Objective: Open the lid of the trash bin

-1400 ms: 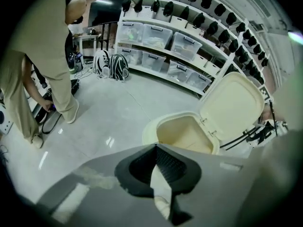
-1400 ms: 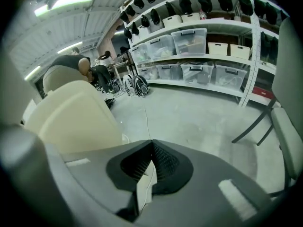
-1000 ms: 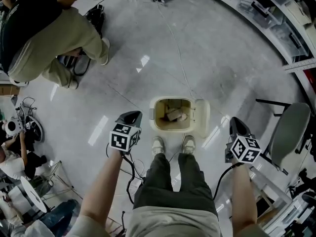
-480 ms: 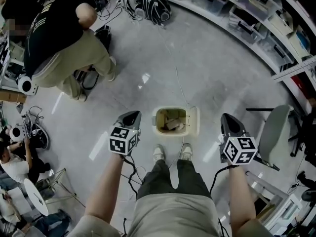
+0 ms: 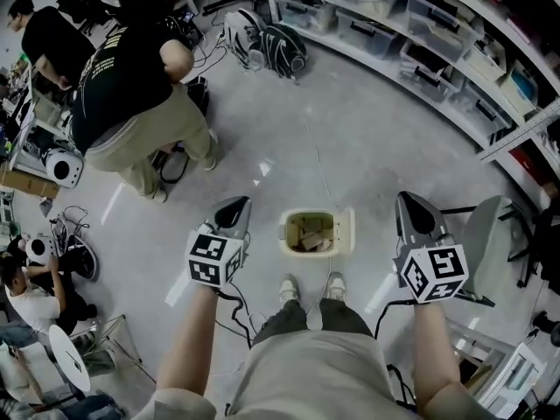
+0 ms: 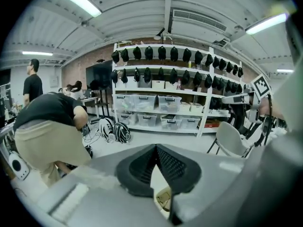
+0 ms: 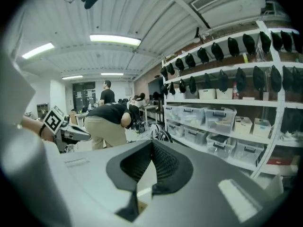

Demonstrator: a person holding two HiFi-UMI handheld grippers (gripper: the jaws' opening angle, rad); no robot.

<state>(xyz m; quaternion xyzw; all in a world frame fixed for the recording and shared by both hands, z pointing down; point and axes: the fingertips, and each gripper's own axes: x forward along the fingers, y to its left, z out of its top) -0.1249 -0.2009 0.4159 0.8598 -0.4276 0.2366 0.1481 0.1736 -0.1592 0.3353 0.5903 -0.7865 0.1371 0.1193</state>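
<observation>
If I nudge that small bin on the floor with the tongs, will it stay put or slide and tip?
The trash bin looks small, plastic, holding only a few cardboard scraps, so probably light. The floor is glossy, so it may well slide. Its lid stands open on one side, which might bias it to tip that way.

Left gripper (image 5: pixel 234 208), right gripper (image 5: pixel 409 203): both closed, empty.
</observation>
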